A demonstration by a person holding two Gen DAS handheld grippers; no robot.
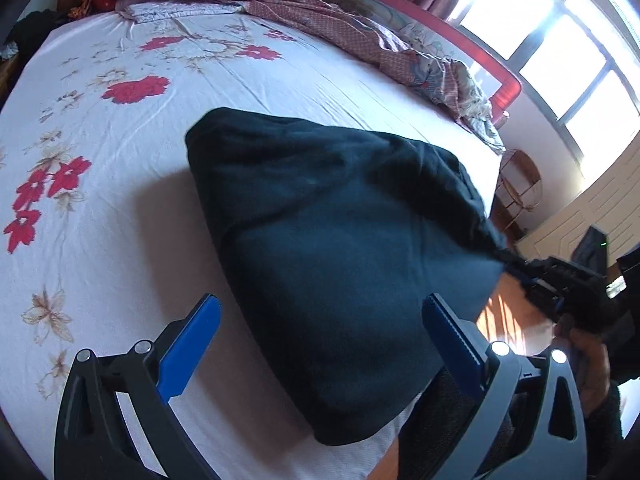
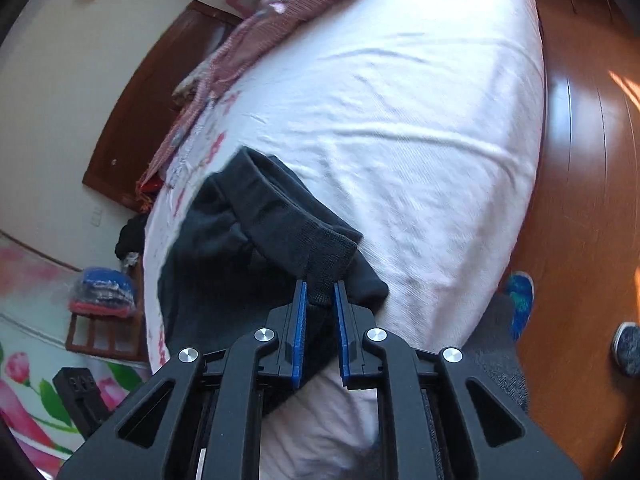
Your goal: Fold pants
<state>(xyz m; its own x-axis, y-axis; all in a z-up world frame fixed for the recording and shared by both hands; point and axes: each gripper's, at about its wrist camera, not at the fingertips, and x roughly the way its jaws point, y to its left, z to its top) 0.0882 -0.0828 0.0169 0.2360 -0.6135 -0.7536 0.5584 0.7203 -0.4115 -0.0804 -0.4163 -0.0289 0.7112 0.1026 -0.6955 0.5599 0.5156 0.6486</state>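
Pants (image 1: pixel 320 260), dark and thick-knit, lie bunched near the near right edge of the bed, not yet in any tidy fold. Nearest in the left wrist view, the left gripper (image 1: pixel 320 344) stands wide open, its blue pads either side of the cloth's near end with nothing clamped between them; whether the right pad brushes the fabric I cannot tell. In the right wrist view the right gripper (image 2: pixel 320 292) has its jaws drawn nearly together on a ribbed hem or waistband edge of the pants (image 2: pixel 256 240), pinching a small bunch of cloth; the left view shows that same corner pulled taut into a point off the bed's right side, towards the right gripper (image 1: pixel 520 270). Judged from the lie of it, the garment looks doubled over at least once into a rough wedge, but edges are not squared and one corner is in the air, so the fold is midway at best: that corner has yet to be laid across and the bundle flattened. Beyond, the floral bedsheet (image 1: pixel 140 92) spreads bare, and a checked pink quilt (image 1: pixel 320 16) is heaped along the far side by the headboard.
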